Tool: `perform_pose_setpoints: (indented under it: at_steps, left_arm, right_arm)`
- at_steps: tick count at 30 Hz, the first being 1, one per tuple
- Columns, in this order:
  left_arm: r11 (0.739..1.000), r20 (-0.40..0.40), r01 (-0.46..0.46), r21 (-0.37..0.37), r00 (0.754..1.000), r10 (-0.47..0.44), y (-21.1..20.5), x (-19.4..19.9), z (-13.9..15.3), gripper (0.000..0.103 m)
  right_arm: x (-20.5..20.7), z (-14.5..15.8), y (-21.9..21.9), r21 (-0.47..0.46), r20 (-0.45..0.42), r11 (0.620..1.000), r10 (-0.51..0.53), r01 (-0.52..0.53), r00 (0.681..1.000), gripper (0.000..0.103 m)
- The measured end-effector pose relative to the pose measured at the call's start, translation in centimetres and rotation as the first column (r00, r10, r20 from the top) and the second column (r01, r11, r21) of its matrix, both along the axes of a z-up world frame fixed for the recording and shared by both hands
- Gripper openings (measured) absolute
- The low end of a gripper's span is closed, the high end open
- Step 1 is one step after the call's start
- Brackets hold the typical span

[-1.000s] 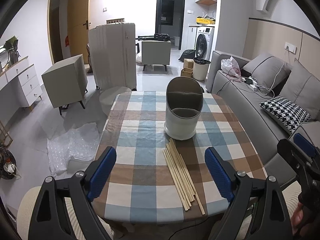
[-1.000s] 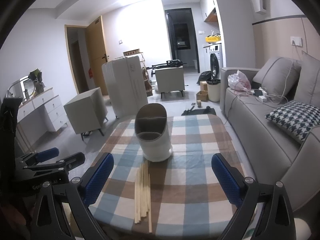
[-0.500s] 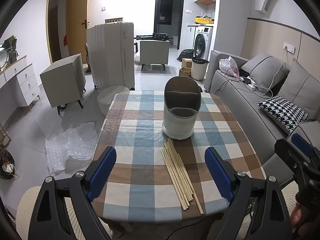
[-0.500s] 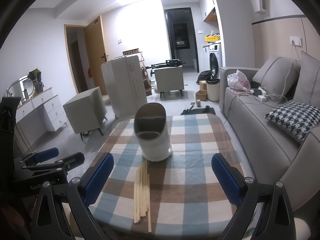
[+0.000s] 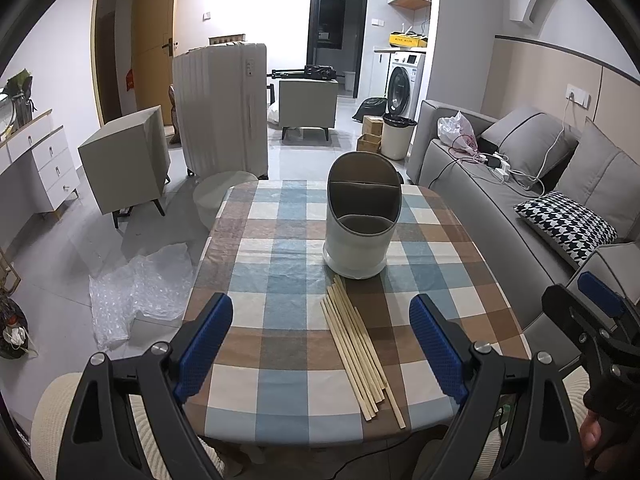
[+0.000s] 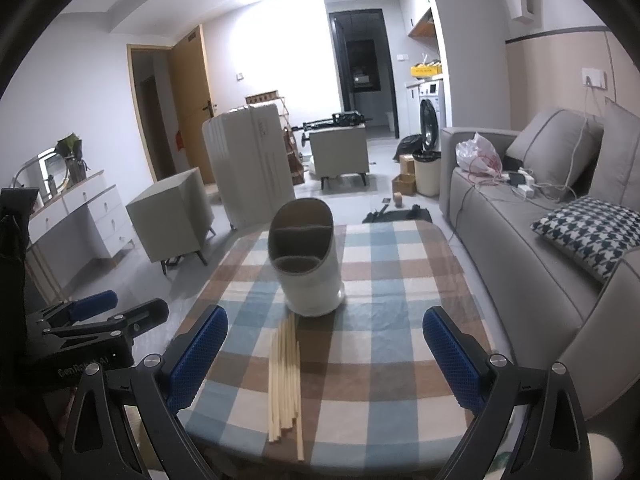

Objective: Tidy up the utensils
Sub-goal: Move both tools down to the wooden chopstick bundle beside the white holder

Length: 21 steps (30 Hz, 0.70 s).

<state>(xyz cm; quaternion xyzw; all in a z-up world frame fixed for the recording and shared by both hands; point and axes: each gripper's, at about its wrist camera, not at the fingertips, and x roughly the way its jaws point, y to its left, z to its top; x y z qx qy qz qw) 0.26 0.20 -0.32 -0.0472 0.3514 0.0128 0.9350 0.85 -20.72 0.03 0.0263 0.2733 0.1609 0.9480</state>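
Observation:
A bundle of pale wooden chopsticks (image 5: 360, 344) (image 6: 285, 376) lies flat on the checked tablecloth (image 5: 280, 280) (image 6: 384, 320), near the front edge. Just beyond them stands a white utensil holder (image 5: 362, 216) (image 6: 306, 264) with grey divided compartments, nothing showing inside it. My left gripper (image 5: 320, 340) hovers open above the near table edge, the chopsticks lying between and below its blue pads. My right gripper (image 6: 324, 352) is open too, held over the same end of the table. Each gripper shows at the edge of the other's view.
A grey sofa (image 5: 520, 184) with a houndstooth cushion (image 5: 568, 224) runs along the table's right side. Bubble wrap (image 5: 136, 288) lies on the floor to the left. A white suitcase (image 5: 224, 108) and a small cabinet (image 5: 124, 156) stand beyond the table.
Both views have drifted back slightly, so the holder and chopsticks sit a little farther away. Both grippers stay open and nothing on the table moved.

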Motion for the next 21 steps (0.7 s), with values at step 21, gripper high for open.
perform_pose_setpoints:
  at_steps: [21]
  left_arm:
    - [0.984, -0.175, -0.120, -0.130, 0.980, 0.096, 5.2, 7.3, -4.3, 0.087]
  right_arm:
    - [6.5, -3.1, 2.7, -0.040, -0.190, 0.994, 0.094, -0.103, 0.977, 0.075]
